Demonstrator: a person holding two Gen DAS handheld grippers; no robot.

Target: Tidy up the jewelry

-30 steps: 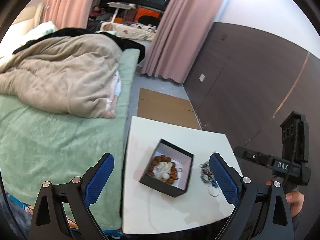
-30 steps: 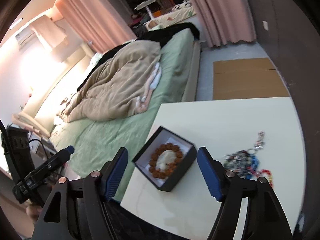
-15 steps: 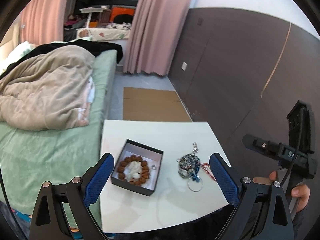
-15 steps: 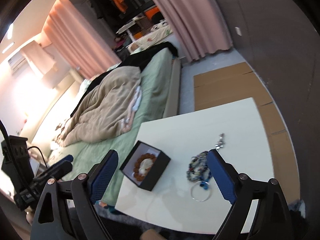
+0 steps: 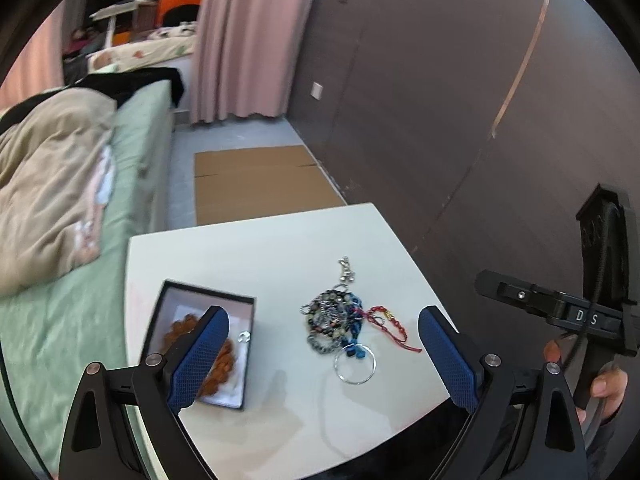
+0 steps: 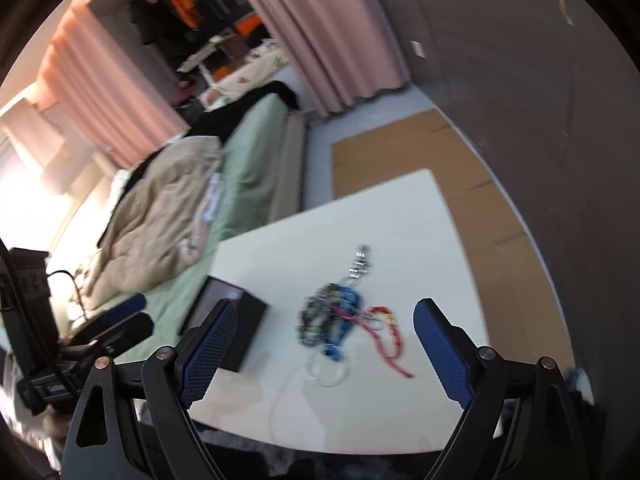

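Near the white square table's (image 5: 256, 256) left edge sits an open black box (image 5: 208, 304) holding brown beads; a tangled heap of beaded bracelets and chains (image 5: 340, 320) lies mid-table; left gripper (image 5: 322, 358) and right gripper (image 6: 324, 354) hover above, both spread wide, empty, the right having just widened

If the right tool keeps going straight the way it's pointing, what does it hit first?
Probably the tangled jewelry pile on the white table. It lies centred between the open right tool fingers; nothing is seen in between, though depth is unclear.

Both tongs are angling downward with jaws standing wide and holding nothing: left tongs (image 5: 320, 360), right tongs (image 6: 324, 354). A hand (image 5: 600, 384) is gripping a handle at lower right of the left view.
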